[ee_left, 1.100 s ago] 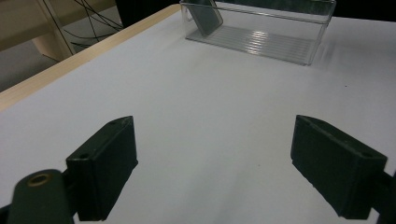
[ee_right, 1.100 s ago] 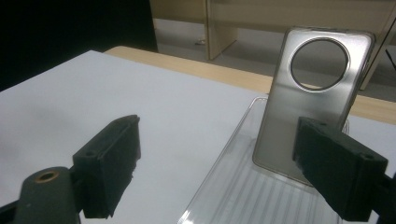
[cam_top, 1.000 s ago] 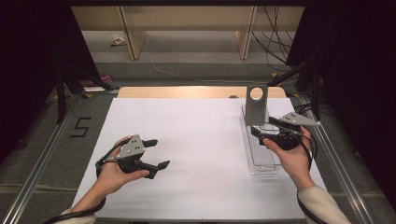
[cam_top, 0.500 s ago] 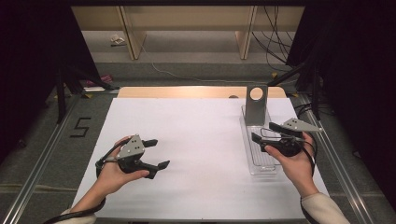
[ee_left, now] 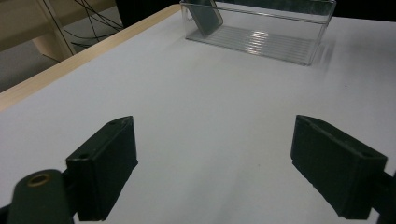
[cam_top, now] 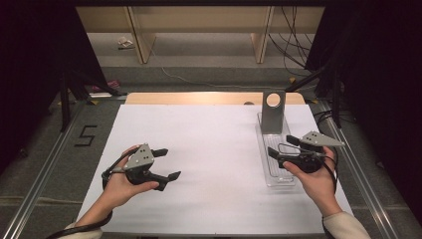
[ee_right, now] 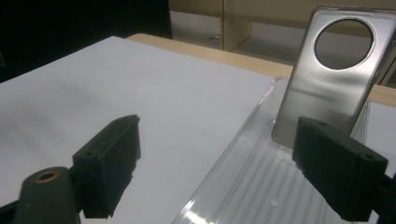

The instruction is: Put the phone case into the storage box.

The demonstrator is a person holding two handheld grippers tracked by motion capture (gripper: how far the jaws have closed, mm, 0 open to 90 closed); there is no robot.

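A clear plastic tray (cam_top: 274, 178) lies lengthwise on the right of the white table sheet (cam_top: 214, 139). A grey metal plate with a round hole (cam_top: 272, 112) stands upright at its far end. My right gripper (cam_top: 280, 145) hovers open over the near half of the tray, jaws pointing left. In the right gripper view the gripper (ee_right: 224, 170) frames the tray (ee_right: 252, 186), with the plate (ee_right: 327, 84) beyond the right jaw. My left gripper (cam_top: 170, 163) is open over the sheet at the left, nothing between its jaws. In the left gripper view the gripper (ee_left: 219, 163) faces the distant tray (ee_left: 266, 39) and plate (ee_left: 205, 16).
The sheet covers a wooden table whose edge (cam_top: 199, 97) shows at the back. Metal rails (cam_top: 42, 174) run along both sides. A "5" is marked (cam_top: 85, 135) on the grey surface at left. Shelving and cables (cam_top: 293, 45) stand beyond the table.
My right gripper has drifted slightly nearer the person along the tray, still open. The left gripper has stayed in place.
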